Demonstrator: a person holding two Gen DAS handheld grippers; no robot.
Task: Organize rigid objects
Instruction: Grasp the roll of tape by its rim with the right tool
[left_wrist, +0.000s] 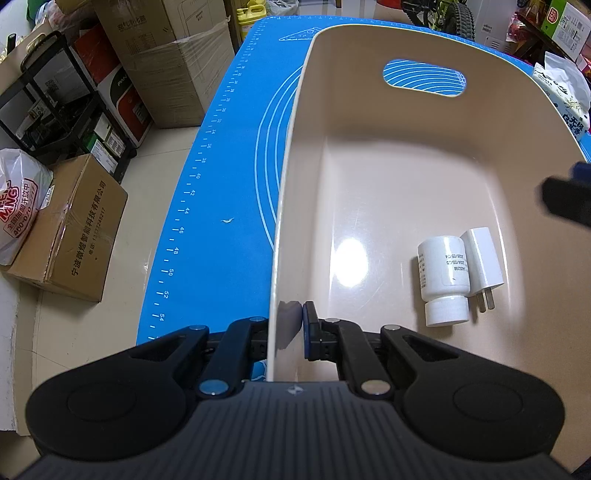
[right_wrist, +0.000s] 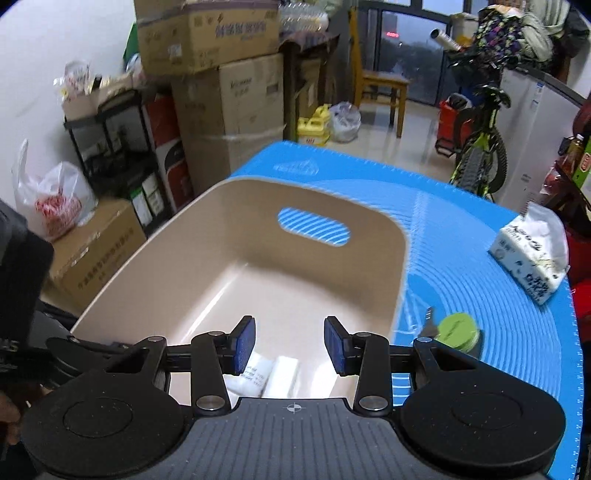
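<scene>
- The beige plastic bin (left_wrist: 388, 177) stands on the blue measuring mat (left_wrist: 229, 177) that covers the worktop; an oval handle cut-out (left_wrist: 424, 78) pierces its far wall.
- The left hand-held gripper (left_wrist: 286, 328) pinches the near-left wall of the bin: one finger lies outside the wall, and the blue pad (left_wrist: 307, 332) of the other presses the inner face.
- Inside the bin, on its floor near the right wall, a white pill bottle (left_wrist: 443, 278) lies on its side with its ribbed cap (left_wrist: 447, 311) toward the camera.
- A white USB charger plug (left_wrist: 484, 264) lies just beside the bottle, touching it, with its two prongs pointing toward the camera.
- The right hand-held gripper (right_wrist: 289, 345) hangs above the near end of the bin with its fingers spread apart and nothing between them.
- In the right wrist view, the bottle (right_wrist: 248, 374) and the charger (right_wrist: 282, 376) appear below and between the spread fingers, partly hidden by the gripper body.
- Outside the bin, on the mat just beside its right wall, a green round lid (right_wrist: 458, 331) rests, blurred; a small dark item touches its left side, too blurred to identify.
- A tissue pack (right_wrist: 532, 254) lies near the right edge of the mat, well apart from the bin.
- Cardboard boxes (right_wrist: 229, 92) are stacked on the floor beyond the worktop.
</scene>
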